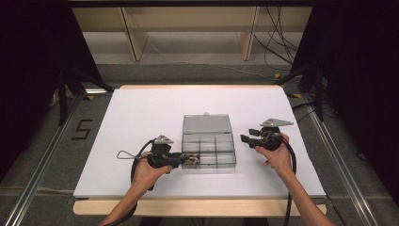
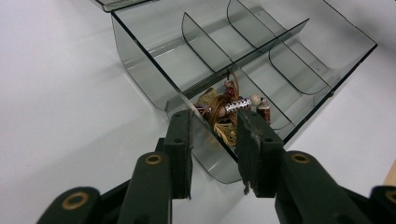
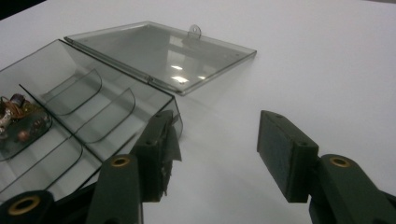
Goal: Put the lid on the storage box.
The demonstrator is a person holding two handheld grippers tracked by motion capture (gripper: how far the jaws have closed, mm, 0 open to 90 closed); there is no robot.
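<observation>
My left gripper (image 2: 214, 154) clamps the organizer box (image 1: 208, 151) wall beside the beaded cord (image 2: 227, 109); my right gripper (image 3: 219, 156), right of the box, gapes, holding nothing.

Both forearms reach in from below. The left gripper (image 1: 184, 160) points right with jaws part closed; the right gripper (image 1: 243, 140) points left, jaws apart.

High view: above my side, facing forward and down, far | left gripper view: close along my jaws at box (image 2: 243, 60) corner | right gripper view: close, box (image 3: 88, 107) side | shared: box (image 1: 208, 146).
</observation>
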